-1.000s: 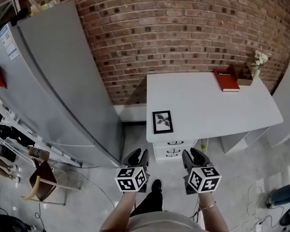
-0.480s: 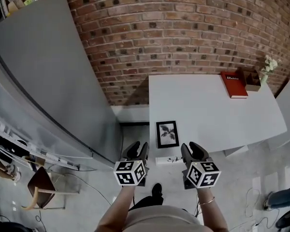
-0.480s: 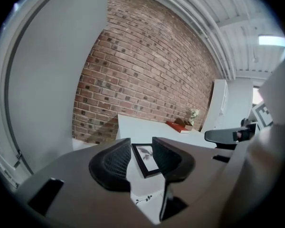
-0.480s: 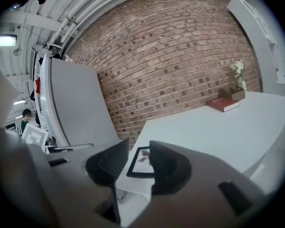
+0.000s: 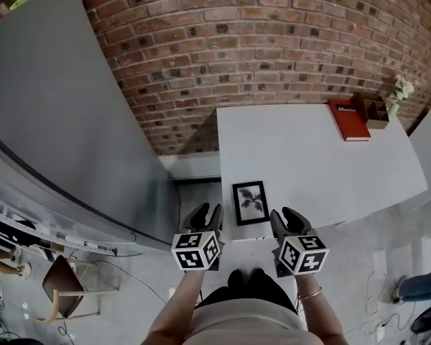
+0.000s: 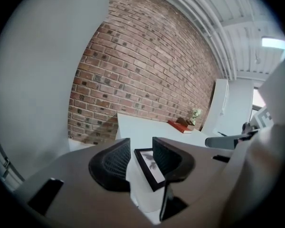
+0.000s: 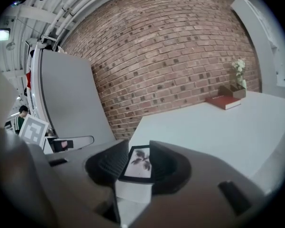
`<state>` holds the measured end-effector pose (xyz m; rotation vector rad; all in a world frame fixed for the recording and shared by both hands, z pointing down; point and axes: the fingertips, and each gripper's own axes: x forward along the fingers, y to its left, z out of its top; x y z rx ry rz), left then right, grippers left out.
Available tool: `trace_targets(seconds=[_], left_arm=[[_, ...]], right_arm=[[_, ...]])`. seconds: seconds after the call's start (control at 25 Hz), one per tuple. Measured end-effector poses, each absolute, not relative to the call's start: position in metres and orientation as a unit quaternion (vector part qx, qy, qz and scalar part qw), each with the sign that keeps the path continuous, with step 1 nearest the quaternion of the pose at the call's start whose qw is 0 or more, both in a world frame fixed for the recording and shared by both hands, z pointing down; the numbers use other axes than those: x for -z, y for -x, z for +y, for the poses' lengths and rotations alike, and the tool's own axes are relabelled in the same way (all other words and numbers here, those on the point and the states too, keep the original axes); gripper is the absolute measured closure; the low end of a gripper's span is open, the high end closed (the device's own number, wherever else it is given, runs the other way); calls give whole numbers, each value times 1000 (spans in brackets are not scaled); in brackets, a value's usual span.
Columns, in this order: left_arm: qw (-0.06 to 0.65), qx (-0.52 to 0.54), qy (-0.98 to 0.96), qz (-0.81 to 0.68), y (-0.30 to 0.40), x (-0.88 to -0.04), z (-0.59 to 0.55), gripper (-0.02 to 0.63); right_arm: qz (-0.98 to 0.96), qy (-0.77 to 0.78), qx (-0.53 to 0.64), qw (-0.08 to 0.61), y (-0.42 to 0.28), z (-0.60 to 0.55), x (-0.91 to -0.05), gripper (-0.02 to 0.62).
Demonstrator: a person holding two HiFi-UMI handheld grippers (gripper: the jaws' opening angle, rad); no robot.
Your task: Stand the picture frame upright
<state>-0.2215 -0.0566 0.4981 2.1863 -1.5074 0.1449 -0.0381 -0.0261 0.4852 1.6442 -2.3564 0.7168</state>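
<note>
Head view: a black-rimmed frame (image 5: pixel 251 203) lies flat at the white table's (image 5: pixel 309 149) near left corner; the arms are cut off below. Left gripper view: the left gripper's (image 6: pixel 141 145) ribbed fingers, just opened wide and empty, cover the frame's right edge. Right gripper view: the right gripper's (image 7: pixel 138 149) fingers are apart and empty, masking the frame's sides.

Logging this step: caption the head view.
Picture frame lies flat at table's near edge; right gripper open, left gripper just opened wider, both empty.
</note>
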Motion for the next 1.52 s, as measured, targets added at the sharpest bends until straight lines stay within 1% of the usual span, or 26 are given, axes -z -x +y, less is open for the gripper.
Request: trace_targets(seconds=[0.4, 0.64, 1.04, 1.36, 1.52], left_arm=[[239, -74, -793, -556, 206, -502, -93, 469], [241, -102, -788, -557, 192, -516, -115, 469], [287, -161, -771, -545, 164, -570, -132, 469], [316, -228, -750, -535, 159, -614, -134, 474], [321, -234, -746, -534, 157, -621, -133, 486]], right_arm=[[-804, -532, -248, 96, 38, -63, -494, 472], [-803, -525, -262, 106, 27, -79, -505, 472], [-805, -513, -277, 112, 14, -91, -518, 472], [-807, -504, -282, 120, 15, -92, -524, 472], [-809, -501, -283, 121, 16, -92, -525, 472]])
